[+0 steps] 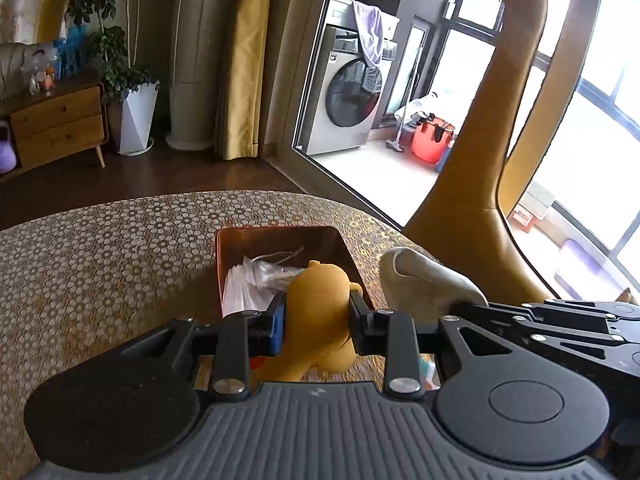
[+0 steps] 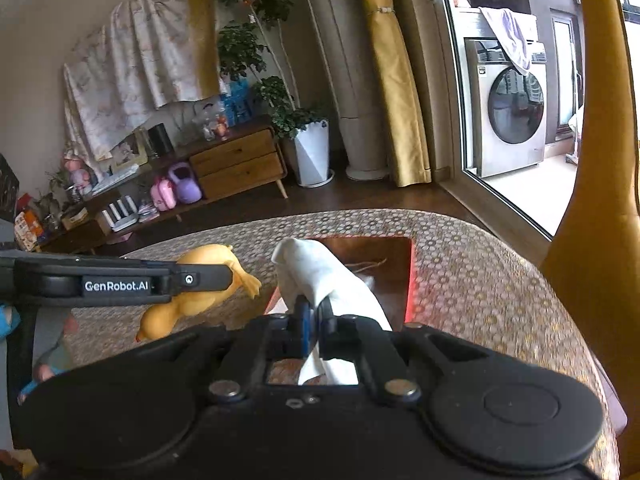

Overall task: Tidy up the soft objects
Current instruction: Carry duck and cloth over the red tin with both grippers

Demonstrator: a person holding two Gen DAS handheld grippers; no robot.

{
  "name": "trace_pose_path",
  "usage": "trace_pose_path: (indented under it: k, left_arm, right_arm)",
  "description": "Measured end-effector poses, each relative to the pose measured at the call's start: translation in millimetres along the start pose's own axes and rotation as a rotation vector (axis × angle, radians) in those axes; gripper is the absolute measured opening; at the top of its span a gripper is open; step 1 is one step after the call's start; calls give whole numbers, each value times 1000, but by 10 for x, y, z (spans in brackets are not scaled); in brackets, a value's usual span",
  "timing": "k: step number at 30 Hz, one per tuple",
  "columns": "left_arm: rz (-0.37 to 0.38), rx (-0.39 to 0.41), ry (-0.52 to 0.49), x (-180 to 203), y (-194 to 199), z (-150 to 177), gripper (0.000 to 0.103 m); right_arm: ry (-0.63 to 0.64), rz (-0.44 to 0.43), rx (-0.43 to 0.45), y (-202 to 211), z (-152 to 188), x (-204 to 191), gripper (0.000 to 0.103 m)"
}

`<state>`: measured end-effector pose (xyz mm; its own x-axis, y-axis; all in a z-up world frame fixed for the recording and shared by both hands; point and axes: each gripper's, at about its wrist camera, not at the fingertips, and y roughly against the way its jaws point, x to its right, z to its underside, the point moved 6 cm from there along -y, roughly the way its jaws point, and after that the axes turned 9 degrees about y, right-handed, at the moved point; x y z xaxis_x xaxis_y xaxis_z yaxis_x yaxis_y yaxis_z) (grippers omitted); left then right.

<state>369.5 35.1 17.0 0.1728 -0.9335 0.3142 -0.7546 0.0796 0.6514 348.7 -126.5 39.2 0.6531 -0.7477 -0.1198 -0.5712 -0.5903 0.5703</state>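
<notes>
Soft yellow toy: clamped between the jaws of the left claw, which grips it across the body. The toy hangs clear above the bench, over the near edge of the red box. In the right wrist view the same toy shows beside the left claw's arm, left of the box.

White cloth: pinched in the right claw, whose jaws are drawn almost fully together on the fabric. The cloth rises forward from the jaws, and a fold trails down behind them. It is held above the red box.

Red box: rests on the patterned bench covering. White papers and a clear plastic bag lie inside it.

A yellow chair stands at the bench's far right edge.
</notes>
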Motion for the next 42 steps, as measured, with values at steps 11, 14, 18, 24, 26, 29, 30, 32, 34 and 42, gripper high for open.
trace_pose_path:
  k: [11,14,18,24,26,29,30,32,34,42]
  left_arm:
    - [-27,-12,-4,-21,-776,-304,30]
    - [-32,-26,23,-109,-1000,-361,30]
    - [-32,-45,73,-228,-1279,-446,30]
    - [-50,-72,98,-323,-1622,-425,30]
    - [-57,-83,103,-359,-1724,-404,30]
    - [-65,-101,111,-408,-1850,-358,30]
    - [-69,-107,109,-420,-1882,-343,30]
    - [-78,-119,109,-448,-1950,-302,30]
    - [-86,-133,110,-474,-2007,-257,30]
    - [-105,-171,89,-506,-2138,-96,30]
  right_arm:
    - [-56,27,-19,-800,-219,342,4]
    - [-88,27,-24,-1015,-248,423,4]
    - [-120,36,-39,-1295,-234,517,4]
    - [-162,46,-78,-1663,-112,603,4]
    - [-163,54,-88,-1752,-82,635,4]
    - [-158,73,-104,-1855,-32,664,4]
    - [-162,77,-109,-1886,-14,684,4]
    - [-167,83,-119,-1929,13,698,4]
    - [-168,87,-132,-1975,46,722,4]
    - [-137,89,-178,-2049,160,680,4]
